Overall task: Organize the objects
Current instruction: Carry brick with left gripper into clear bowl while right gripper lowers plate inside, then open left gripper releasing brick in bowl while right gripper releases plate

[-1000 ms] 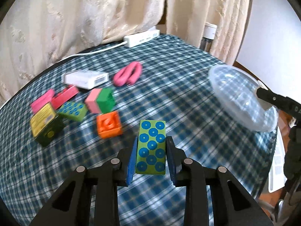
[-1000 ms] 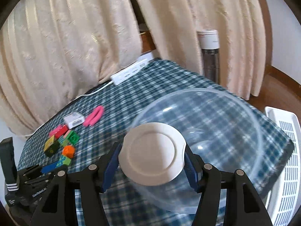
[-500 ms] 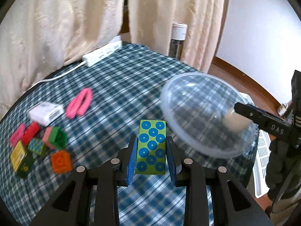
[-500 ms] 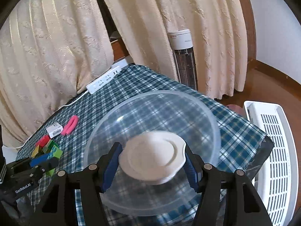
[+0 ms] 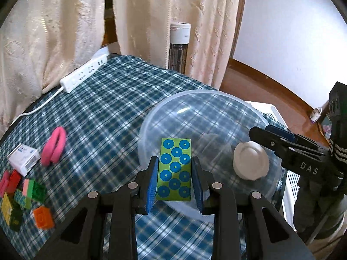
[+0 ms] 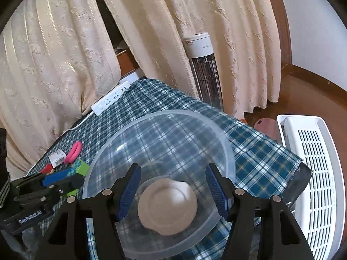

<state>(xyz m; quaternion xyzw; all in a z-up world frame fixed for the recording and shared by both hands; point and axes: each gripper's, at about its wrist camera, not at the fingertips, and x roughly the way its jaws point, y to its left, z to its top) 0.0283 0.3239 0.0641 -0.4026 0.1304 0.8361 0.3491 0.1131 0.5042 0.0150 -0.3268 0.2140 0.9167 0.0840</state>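
My left gripper (image 5: 174, 160) is shut on a green block with blue dots (image 5: 175, 173). The block hangs over the near rim of a clear plastic bowl (image 5: 201, 108). My right gripper (image 6: 173, 169) is shut on that bowl's white round base (image 6: 167, 205) and holds the bowl (image 6: 162, 130) tilted over the right end of the table. In the left wrist view the base (image 5: 250, 162) shows through the bowl, under one of the right gripper's fingers (image 5: 273, 139). The left gripper (image 6: 63, 178) and its block (image 6: 81, 169) lie just left of the bowl's rim.
Several small blocks (image 5: 32, 191), an orange one (image 5: 43, 216), a white box (image 5: 23, 158) and a pink band (image 5: 54, 147) lie at the left. A power strip (image 5: 84, 73) lies at the back. The table edge (image 6: 301, 169) is near the bowl, with a white grille (image 6: 310, 173) and a tower heater (image 6: 203, 69) on the floor.
My left gripper has swung right with the dotted block, away from the pile and up to the bowl. The right gripper has brought the bowl closer and turned its mouth more upward.
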